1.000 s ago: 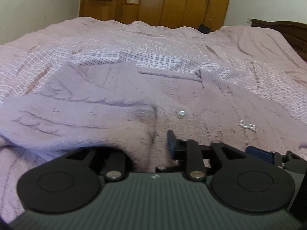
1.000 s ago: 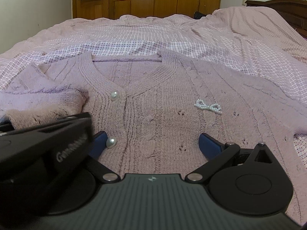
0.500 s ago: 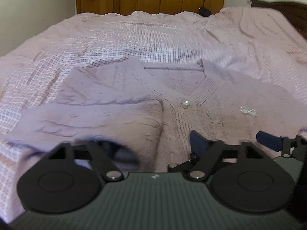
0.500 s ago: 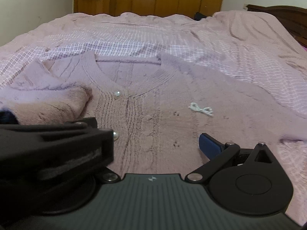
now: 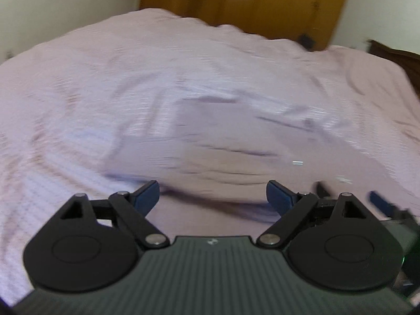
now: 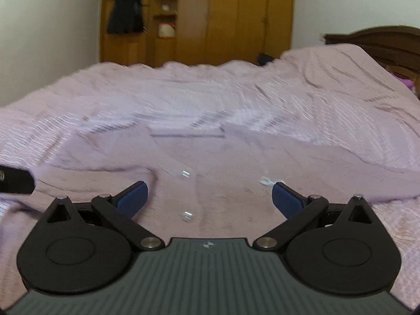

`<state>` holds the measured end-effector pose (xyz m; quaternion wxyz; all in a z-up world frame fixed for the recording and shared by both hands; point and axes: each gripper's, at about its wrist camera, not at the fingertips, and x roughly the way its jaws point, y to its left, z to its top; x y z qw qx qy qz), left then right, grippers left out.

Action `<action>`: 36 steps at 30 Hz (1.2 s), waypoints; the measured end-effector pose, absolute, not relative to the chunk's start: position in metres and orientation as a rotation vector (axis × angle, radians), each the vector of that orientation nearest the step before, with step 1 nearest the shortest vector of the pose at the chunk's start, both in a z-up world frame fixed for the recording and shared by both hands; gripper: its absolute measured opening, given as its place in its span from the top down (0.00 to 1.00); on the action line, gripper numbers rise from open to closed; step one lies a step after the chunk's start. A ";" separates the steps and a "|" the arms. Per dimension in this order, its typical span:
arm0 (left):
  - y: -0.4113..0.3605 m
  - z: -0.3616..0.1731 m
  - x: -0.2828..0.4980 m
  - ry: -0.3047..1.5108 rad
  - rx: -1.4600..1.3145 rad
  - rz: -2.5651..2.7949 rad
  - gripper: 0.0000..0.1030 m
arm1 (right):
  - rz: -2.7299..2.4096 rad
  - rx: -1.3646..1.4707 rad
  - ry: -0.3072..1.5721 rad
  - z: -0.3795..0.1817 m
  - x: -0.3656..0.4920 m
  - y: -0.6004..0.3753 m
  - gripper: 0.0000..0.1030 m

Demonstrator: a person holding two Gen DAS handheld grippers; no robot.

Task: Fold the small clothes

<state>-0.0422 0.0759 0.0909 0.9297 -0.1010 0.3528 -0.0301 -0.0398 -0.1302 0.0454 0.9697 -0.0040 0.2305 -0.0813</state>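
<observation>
A small lilac knitted cardigan [image 6: 225,173] lies flat on the bed, with pearl buttons [image 6: 187,214] down its front and its left sleeve [image 5: 210,165] folded across the chest. My left gripper [image 5: 212,199] is open and empty above the folded sleeve. My right gripper [image 6: 208,199] is open and empty above the cardigan's lower front. Both views are motion-blurred. The right gripper's fingers [image 5: 380,204] show at the right edge of the left wrist view.
A pink checked bedspread [image 6: 328,99] covers the whole bed. A dark wooden headboard [image 6: 380,42] stands at the right. A wooden wardrobe [image 6: 223,18] with a dark garment [image 6: 126,15] hanging on it lines the far wall.
My left gripper has opened and let go of the sleeve, which now lies folded across the cardigan. Both grippers have pulled back and upward.
</observation>
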 end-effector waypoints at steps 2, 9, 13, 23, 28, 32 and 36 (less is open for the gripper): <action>0.100 0.084 -0.034 0.718 -0.235 0.003 0.13 | -0.134 -0.026 0.434 0.045 -0.041 -0.121 0.00; 0.144 0.050 -0.005 0.676 -0.355 0.059 0.13 | 0.071 -0.163 0.430 0.021 -0.028 -0.084 0.00; 0.140 0.028 -0.002 0.544 -0.351 0.042 0.22 | 0.163 -0.158 0.506 0.009 -0.017 -0.077 0.00; 0.149 0.012 0.021 0.594 -0.392 0.143 0.90 | 0.229 -0.047 0.601 -0.003 -0.004 -0.090 0.00; 0.144 0.024 0.024 0.554 -0.348 0.116 0.93 | 0.231 -0.017 0.614 -0.006 -0.001 -0.093 0.00; 0.128 0.040 0.016 0.459 -0.289 0.157 0.93 | 0.220 -0.026 0.596 -0.005 -0.004 -0.091 0.00; 0.104 0.054 0.010 0.383 -0.234 0.132 0.93 | 0.196 0.054 0.566 0.000 -0.008 -0.105 0.00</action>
